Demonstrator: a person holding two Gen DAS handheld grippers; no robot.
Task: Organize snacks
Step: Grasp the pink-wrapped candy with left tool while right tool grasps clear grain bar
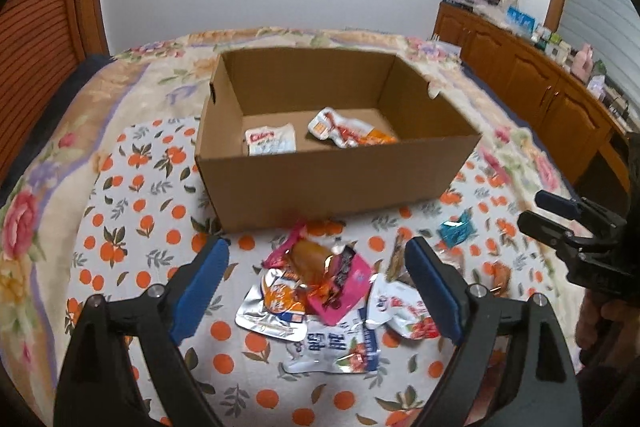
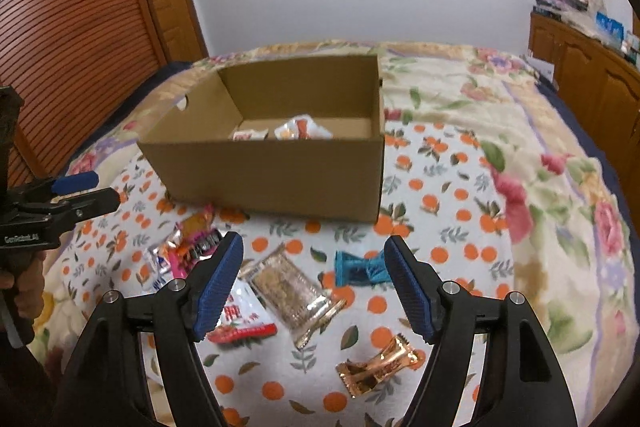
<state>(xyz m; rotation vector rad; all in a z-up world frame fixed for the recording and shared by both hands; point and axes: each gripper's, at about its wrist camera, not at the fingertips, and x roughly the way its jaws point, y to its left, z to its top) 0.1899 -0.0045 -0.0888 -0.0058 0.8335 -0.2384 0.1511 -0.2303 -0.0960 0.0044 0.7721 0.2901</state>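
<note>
An open cardboard box (image 1: 340,183) stands on the bed. Inside it lie a white packet (image 1: 272,142) and a red-and-white packet (image 1: 348,131). My left gripper (image 1: 316,251) is open above a pile of snacks in front of the box: an orange-brown candy (image 1: 312,259), a pink packet (image 1: 348,287) and silver pouches (image 1: 272,311). My right gripper (image 2: 314,243) is open too, hovering over a clear packet with a brown bar (image 2: 288,287) and a teal packet (image 2: 360,267). A gold wrapper (image 2: 380,367) lies nearer. Nothing sits between either pair of fingers.
The snacks lie on an orange-print cloth (image 1: 140,211) over a floral blanket (image 2: 540,167). A wooden cabinet (image 1: 520,67) with small items runs along the right. A slatted wooden door (image 2: 80,47) is at the left. A person's hand (image 2: 24,283) grips the left tool.
</note>
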